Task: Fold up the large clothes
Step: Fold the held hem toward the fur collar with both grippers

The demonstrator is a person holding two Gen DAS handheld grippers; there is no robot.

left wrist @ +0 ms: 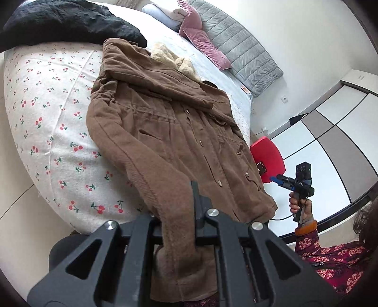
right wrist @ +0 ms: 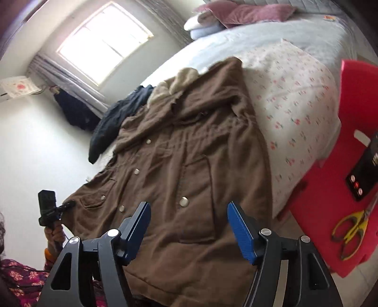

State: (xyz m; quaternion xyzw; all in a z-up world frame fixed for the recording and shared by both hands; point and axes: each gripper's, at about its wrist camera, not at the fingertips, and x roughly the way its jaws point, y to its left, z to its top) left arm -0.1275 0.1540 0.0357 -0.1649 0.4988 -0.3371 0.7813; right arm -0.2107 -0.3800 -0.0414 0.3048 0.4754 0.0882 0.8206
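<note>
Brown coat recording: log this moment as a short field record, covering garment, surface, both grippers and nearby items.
garment: brown coat, spread front-up, buttons showing, fleece-lined hood at far end
surface: bed with cherry-print sheet
left gripper: left gripper shut on the coat's sleeve
right gripper: right gripper open, above the coat's hem, holding nothing
other clothing: dark garment beside the hood
nearby: red stool with yellow scissors

Brown coat (left wrist: 165,132) on cherry-print bed (left wrist: 47,113)
</note>
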